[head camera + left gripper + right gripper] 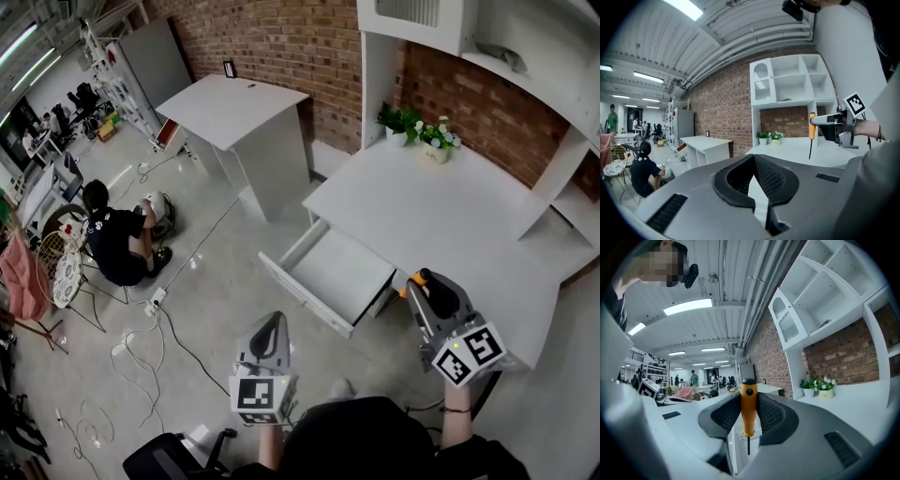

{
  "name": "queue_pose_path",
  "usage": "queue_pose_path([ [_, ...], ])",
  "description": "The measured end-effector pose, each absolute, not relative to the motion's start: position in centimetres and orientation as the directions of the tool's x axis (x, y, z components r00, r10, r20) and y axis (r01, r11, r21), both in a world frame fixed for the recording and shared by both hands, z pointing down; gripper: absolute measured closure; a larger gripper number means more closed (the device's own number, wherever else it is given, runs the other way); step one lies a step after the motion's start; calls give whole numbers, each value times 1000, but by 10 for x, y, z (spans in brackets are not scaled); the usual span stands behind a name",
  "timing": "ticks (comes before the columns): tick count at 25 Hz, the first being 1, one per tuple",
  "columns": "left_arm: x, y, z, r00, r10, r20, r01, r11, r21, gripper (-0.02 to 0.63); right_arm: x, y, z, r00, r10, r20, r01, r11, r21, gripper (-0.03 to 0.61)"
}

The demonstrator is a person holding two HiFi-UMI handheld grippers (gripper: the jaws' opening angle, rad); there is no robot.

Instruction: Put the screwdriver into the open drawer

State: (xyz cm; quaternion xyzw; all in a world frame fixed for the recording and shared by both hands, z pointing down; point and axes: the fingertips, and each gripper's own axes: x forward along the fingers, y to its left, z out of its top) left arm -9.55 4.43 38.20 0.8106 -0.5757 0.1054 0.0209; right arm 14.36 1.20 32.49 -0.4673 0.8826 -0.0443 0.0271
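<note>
An orange-handled screwdriver [421, 278] [748, 404] stands upright with its thin shaft pointing down. My right gripper [424, 283] [749, 412] is shut on its handle, and it hangs over the near edge of the white desk [441, 225], just right of the open drawer [333, 272]. The drawer is pulled out toward the floor and looks empty. My left gripper [275, 321] [753, 157] hovers over the floor in front of the drawer. Its tips meet with nothing between them. In the left gripper view, the right gripper [829, 124] and the screwdriver [812, 127] show at the right.
Small potted plants [419, 131] stand at the desk's back, with white shelves [525, 47] above them. A second white table [234, 108] stands to the left. A person [117, 242] crouches on the floor among cables [141, 347]. A black chair [173, 457] is by my feet.
</note>
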Motion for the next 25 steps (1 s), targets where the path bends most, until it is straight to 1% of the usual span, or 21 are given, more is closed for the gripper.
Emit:
queue_pose_path([
  [5, -94, 28, 391, 344, -915, 213, -929, -365, -69, 604, 137, -4, 333, -563, -826, 19, -821, 558, -120, 466],
  [13, -103, 9, 404, 316, -915, 252, -942, -334, -30, 604, 124, -40, 345, -589, -806, 63, -803, 574, -158, 466],
  [25, -104, -71, 428, 245, -920, 307, -966, -259, -4, 605, 94, -141, 373, -699, -703, 134, -714, 672, -197, 466],
])
